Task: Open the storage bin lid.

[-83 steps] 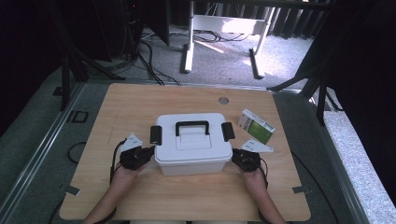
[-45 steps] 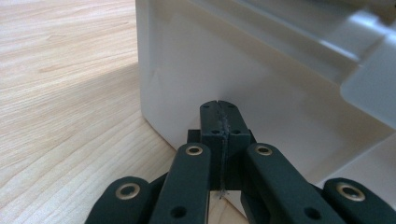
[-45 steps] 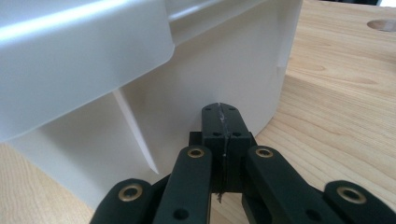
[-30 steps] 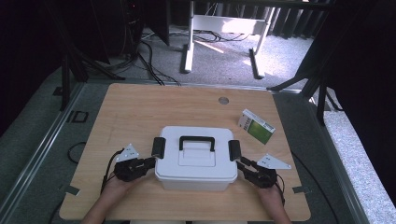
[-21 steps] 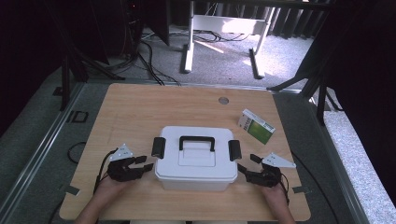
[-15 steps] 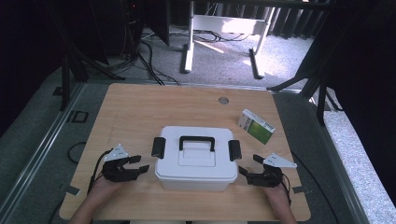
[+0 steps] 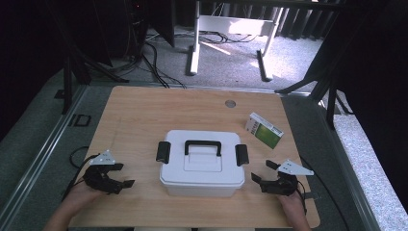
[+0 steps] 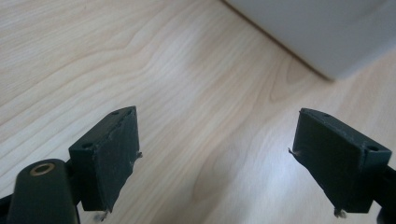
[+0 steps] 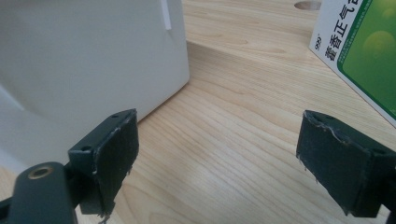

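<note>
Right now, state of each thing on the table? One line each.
White storage box: lid on, handle flat, both black side latches swung out, unheld.
Left claw: open, empty, beside the box's left side, jaws just been opening.
Right claw: open, empty, beside the box's right side.
Green-and-white carton: closed, lying flat to the right of the box.

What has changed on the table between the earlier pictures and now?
The white box was dragged toward the person, then released. Both jaws have just been opening with nothing between them; the left gripper and right gripper drew outward from its sides. The green carton stayed.
</note>
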`<state>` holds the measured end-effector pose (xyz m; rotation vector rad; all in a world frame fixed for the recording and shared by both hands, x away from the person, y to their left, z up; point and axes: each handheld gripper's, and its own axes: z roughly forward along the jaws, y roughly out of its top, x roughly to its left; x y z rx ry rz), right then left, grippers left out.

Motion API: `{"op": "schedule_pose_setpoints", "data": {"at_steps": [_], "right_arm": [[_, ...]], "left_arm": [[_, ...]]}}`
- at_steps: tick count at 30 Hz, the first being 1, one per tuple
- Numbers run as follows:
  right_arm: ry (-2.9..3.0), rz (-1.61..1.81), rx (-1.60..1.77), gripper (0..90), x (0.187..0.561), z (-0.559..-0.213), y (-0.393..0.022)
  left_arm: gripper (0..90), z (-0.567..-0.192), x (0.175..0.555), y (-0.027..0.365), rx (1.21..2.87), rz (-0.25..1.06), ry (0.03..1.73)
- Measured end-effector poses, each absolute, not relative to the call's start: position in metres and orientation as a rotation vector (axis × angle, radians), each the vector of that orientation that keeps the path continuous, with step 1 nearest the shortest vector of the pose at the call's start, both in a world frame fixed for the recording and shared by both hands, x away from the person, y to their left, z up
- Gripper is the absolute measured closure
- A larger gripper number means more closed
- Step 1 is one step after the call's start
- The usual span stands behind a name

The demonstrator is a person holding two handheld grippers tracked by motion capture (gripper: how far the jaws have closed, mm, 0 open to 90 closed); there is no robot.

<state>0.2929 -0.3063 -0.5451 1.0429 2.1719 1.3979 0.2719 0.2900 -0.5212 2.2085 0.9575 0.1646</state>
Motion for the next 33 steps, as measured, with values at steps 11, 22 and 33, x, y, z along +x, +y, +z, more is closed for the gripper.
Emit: {"op": "schedule_pose_setpoints", "data": {"at_steps": [11, 22, 33], "right_arm": [[2.197, 1.418, 1.031, 13.0, 0.287, -0.542, -0.314], [2.212, 1.432, 1.018, 13.0, 0.282, -0.540, -0.317], [2.195, 1.441, 1.030, 13.0, 0.280, -0.541, -0.320]], "left_arm": [[15.3, -0.513, 0.264, 0.307, 2.353, 0.096, 0.916], [15.5, -0.501, 0.258, 0.317, 2.584, 0.061, 0.907], [15.5, -0.496, 0.257, 0.315, 2.729, -0.016, 0.882]]}}
